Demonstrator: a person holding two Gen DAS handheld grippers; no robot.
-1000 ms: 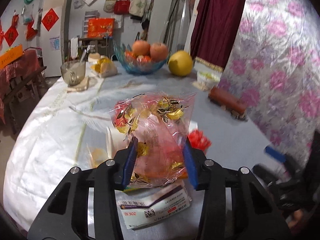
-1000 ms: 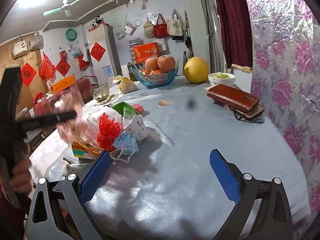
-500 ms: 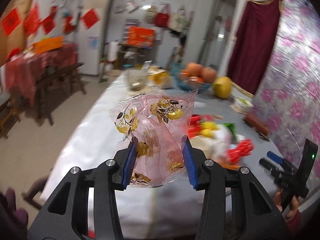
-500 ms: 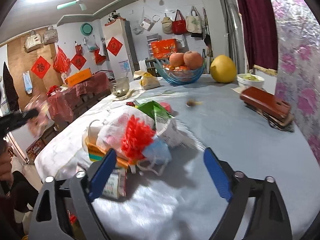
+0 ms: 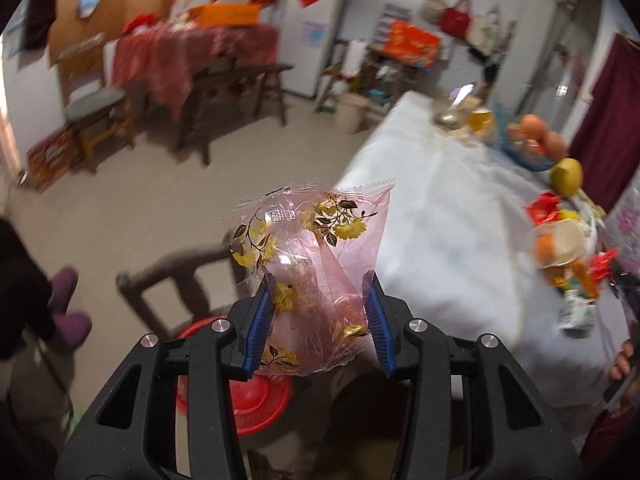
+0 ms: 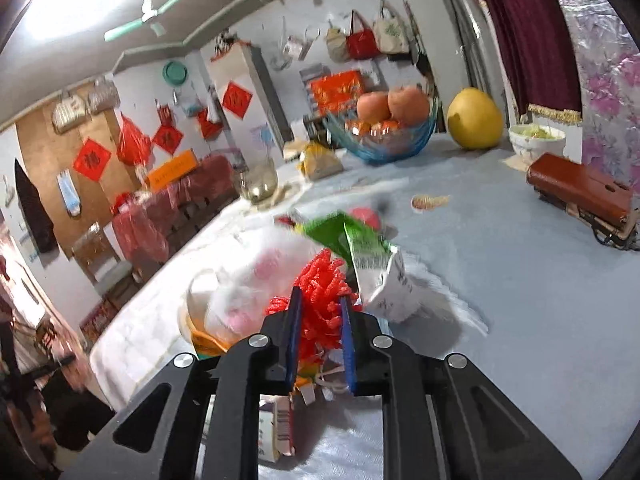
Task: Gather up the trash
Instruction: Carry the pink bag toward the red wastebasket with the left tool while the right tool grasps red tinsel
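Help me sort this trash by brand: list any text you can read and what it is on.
None reads clearly.
On the pink wrapper: fine print, too small.
On the white packet: print blurred.
On the carton under the red foam net: label blurred.
On the red diamond wall papers: one character each, blurred.

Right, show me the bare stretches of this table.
Free cloth runs between the trash pile and the brown case, and ahead of the pomelo. It is crowded around the pile and by the fruit bowl.
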